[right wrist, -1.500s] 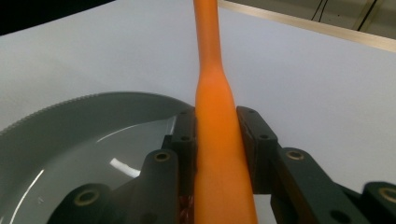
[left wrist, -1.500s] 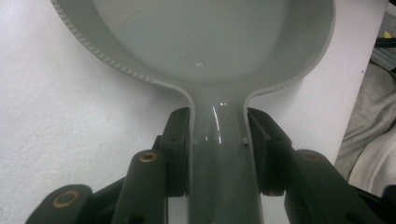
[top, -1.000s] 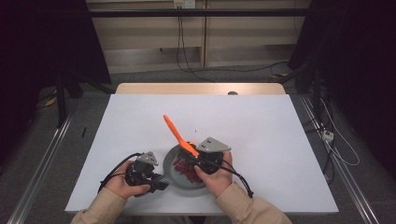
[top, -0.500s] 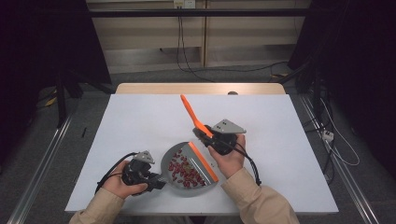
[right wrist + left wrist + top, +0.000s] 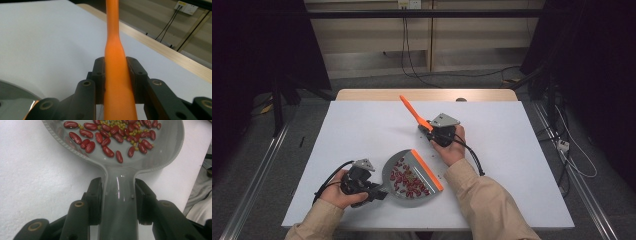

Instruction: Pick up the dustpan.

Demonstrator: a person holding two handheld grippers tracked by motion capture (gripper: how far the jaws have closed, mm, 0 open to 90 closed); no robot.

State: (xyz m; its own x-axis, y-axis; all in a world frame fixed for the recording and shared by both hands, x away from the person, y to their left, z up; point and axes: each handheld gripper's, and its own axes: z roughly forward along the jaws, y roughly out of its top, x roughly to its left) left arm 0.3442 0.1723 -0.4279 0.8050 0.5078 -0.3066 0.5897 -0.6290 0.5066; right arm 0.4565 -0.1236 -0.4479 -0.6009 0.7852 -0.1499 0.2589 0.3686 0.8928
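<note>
No words, labels, brand marks or numbers can be read on anything here, in the high view or either gripper view.

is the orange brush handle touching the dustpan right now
Apart. The high view shows the orange brush handle, clamped in the right gripper, with bare white table between it and the dustpan.

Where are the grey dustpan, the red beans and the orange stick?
Grey dustpan [image 5: 388, 169]: high view, bare part of its pan.
Red beans [image 5: 107, 137]: left gripper view, middle of the heap.
Orange stick [image 5: 115, 65]: right gripper view, part between the jaws.
</note>
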